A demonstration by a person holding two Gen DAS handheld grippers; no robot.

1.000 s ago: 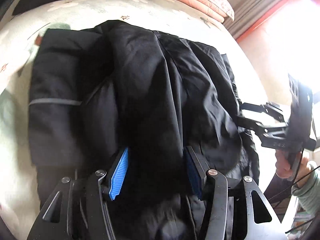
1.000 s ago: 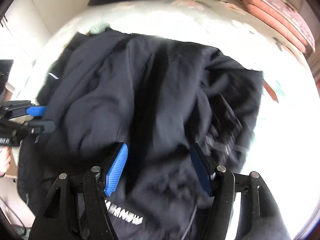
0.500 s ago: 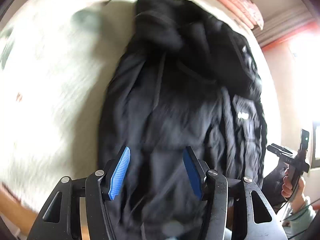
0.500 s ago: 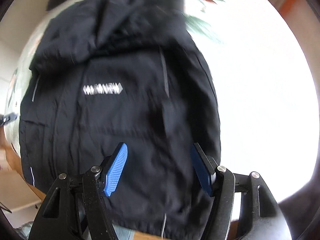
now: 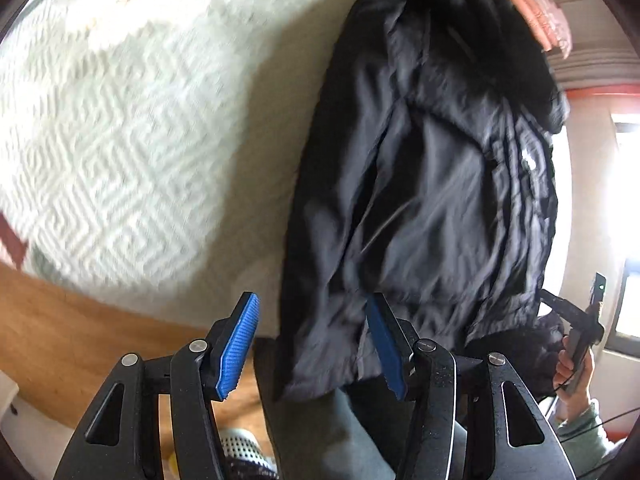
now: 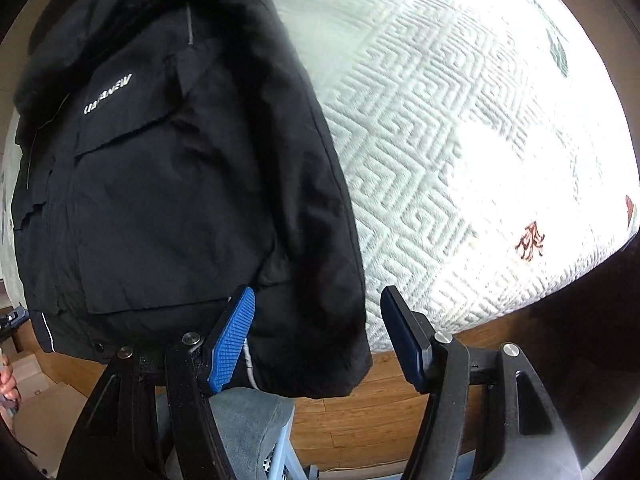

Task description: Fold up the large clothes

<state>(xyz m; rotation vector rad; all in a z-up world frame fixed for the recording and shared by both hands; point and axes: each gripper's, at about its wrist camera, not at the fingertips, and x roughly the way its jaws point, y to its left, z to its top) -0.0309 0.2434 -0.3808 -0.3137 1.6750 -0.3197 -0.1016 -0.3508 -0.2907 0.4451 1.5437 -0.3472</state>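
A large black jacket [image 6: 172, 184] with a white chest logo lies lengthwise on a white quilted bed [image 6: 460, 128], its hem and one sleeve cuff hanging over the bed's near edge. In the left wrist view the jacket [image 5: 432, 168] fills the right half. My left gripper [image 5: 312, 344] is open, its jaws either side of the hanging hem, gripping nothing. My right gripper [image 6: 318, 340] is open at the jacket's lower right cuff, also empty. The right gripper also shows at the left wrist view's right edge [image 5: 580, 316].
Folded pink bedding [image 5: 536, 4] lies at the bed's far end. A wooden floor [image 6: 380, 412] runs below the bed edge. The person's grey trouser leg [image 6: 244, 428] is under the grippers. A bright window [image 5: 624, 220] is at the right.
Both grippers have pulled back from over the jacket's middle to its hem at the bed edge. The jacket went from bunched and folded over to spread out lengthwise. Both grippers stay open.
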